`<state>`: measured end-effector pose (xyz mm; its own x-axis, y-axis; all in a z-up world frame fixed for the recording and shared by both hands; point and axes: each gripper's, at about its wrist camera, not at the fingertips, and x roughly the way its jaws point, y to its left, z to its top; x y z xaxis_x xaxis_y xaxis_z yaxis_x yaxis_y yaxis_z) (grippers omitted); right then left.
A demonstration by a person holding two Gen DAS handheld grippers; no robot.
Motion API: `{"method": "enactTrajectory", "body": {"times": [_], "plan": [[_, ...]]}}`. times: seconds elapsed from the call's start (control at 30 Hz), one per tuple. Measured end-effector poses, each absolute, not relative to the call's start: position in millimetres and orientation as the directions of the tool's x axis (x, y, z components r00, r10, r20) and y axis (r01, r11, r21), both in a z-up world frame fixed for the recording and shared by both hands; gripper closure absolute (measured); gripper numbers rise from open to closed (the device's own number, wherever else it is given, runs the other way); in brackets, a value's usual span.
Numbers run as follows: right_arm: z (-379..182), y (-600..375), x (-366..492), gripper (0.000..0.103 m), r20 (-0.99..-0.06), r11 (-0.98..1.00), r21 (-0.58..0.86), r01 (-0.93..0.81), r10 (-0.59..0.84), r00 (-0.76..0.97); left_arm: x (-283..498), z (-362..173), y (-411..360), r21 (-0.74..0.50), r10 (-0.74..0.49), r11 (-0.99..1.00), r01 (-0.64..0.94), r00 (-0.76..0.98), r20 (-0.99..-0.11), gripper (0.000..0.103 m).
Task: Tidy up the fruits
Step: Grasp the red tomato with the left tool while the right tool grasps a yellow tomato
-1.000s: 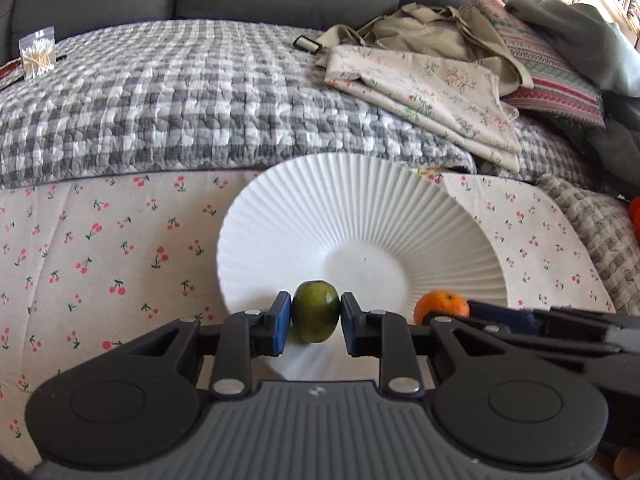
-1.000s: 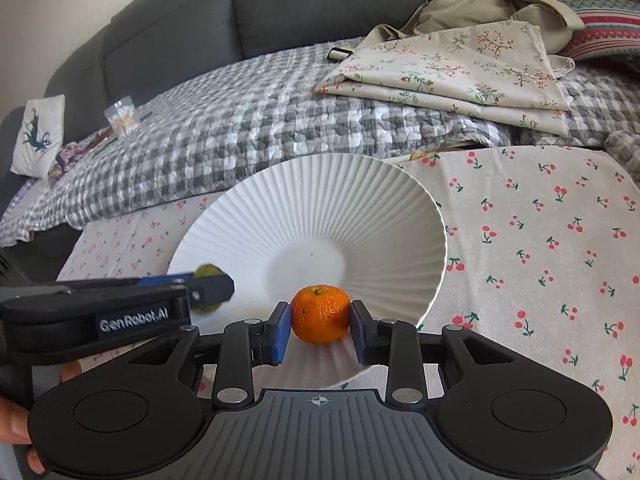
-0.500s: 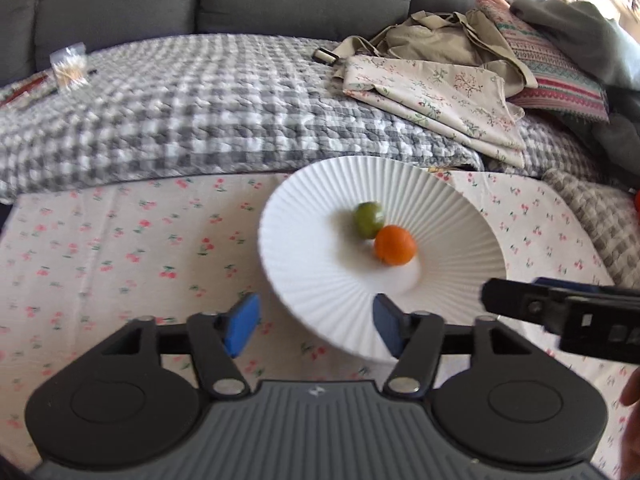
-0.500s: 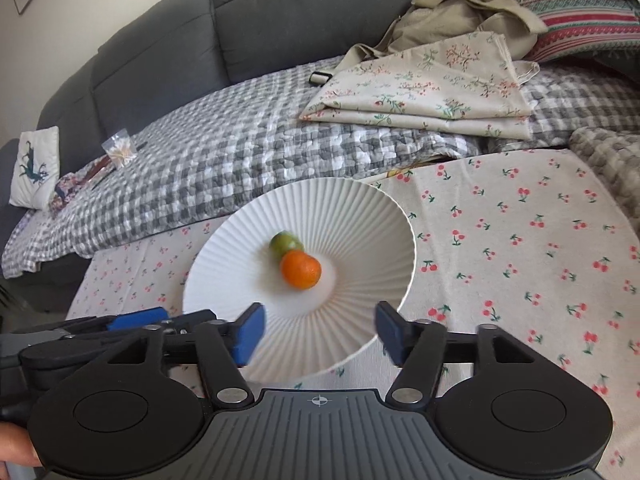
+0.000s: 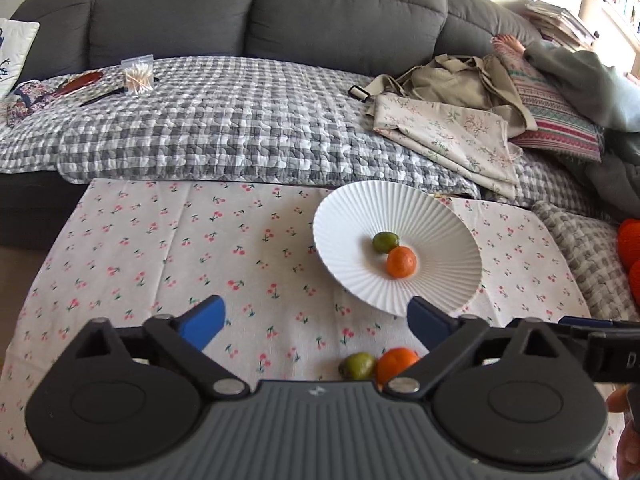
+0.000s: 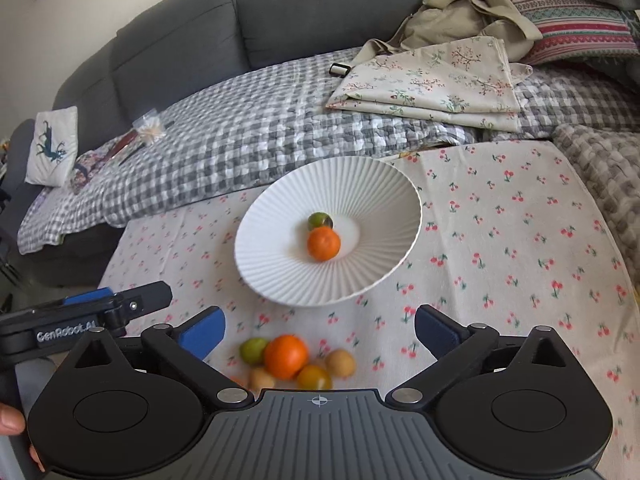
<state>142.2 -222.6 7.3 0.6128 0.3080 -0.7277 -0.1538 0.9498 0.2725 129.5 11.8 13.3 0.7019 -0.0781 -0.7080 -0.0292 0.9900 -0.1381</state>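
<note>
A white ribbed plate (image 5: 440, 220) (image 6: 280, 208) sits on the cherry-print cloth (image 5: 160, 248). It holds a green fruit (image 5: 385, 241) (image 6: 320, 221) and an orange (image 5: 401, 262) (image 6: 323, 243), touching. Loose fruit lies on the cloth near me: a green fruit (image 5: 357, 365) (image 6: 253, 350), an orange (image 5: 396, 364) (image 6: 286, 356) and small yellow ones (image 6: 340, 363) (image 6: 314, 377). My left gripper (image 5: 316, 322) is open and empty, above the cloth in front of the plate. My right gripper (image 6: 320, 326) is open and empty, above the loose fruit.
A grey checked quilt (image 5: 220, 128) covers the sofa behind the table. Folded floral cloth (image 6: 432, 80), a bag (image 5: 452, 76) and a striped pillow (image 5: 552, 116) lie at the right. A bag of cotton swabs (image 5: 138, 74) is at the back left. The left gripper shows in the right wrist view (image 6: 100, 312).
Both grippers let go of the green fruit and the orange on the plate, opened wide and pulled back toward me. The loose fruit near the front edge came into view.
</note>
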Motion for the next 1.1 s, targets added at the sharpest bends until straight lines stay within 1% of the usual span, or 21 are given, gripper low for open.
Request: {"method": "enactTrajectory", "body": {"times": [0.1, 0.27, 0.33, 0.47, 0.73, 0.9, 1.03, 1.1], "plan": [[10.1, -219.4, 129.3, 0.001, -0.758, 0.951, 0.289, -0.11, 0.297, 0.58, 114.0, 15.5, 12.6, -0.136, -0.085, 0.991, -0.018, 0.699, -0.71, 0.002], [6.9, -215.5, 107.5, 0.001, -0.76, 0.933, 0.349, -0.092, 0.339, 0.554, 95.3, 8.9, 17.8, -0.143, -0.095, 0.99, -0.013, 0.688, -0.72, 0.002], [2.4, -214.0, 101.4, 0.001, -0.759, 0.934, 0.342, -0.107, 0.341, 0.555, 91.6, 3.8, 19.8, -0.142, -0.096, 0.99, -0.012, 0.68, -0.727, 0.002], [-10.4, -213.8, 98.2, 0.001, -0.779, 0.951, 0.279, -0.135, 0.306, 0.546, 90.0, -7.1, 22.5, -0.143, -0.103, 0.99, -0.008, 0.654, -0.749, 0.002], [-22.0, -230.3, 99.0, 0.001, -0.781, 0.955, 0.269, -0.125, 0.292, 0.552, 88.6, -26.1, 20.5, -0.17, -0.151, 0.985, 0.025, 0.598, -0.787, 0.003], [-29.3, -236.8, 101.1, 0.001, -0.789, 0.954, 0.28, -0.109, 0.293, 0.541, 84.1, -45.6, 6.7, -0.178, -0.19, 0.981, 0.075, 0.528, -0.827, 0.008], [-37.6, -238.8, 103.3, 0.001, -0.797, 0.947, 0.308, -0.093, 0.31, 0.518, 79.7, -60.2, -11.2, -0.141, -0.193, 0.98, 0.141, 0.495, -0.847, 0.017], [-40.2, -238.1, 103.6, 0.001, -0.799, 0.945, 0.313, -0.092, 0.315, 0.512, 79.0, -66.7, -18.3, -0.126, -0.187, 0.979, 0.158, 0.481, -0.857, 0.019]]}}
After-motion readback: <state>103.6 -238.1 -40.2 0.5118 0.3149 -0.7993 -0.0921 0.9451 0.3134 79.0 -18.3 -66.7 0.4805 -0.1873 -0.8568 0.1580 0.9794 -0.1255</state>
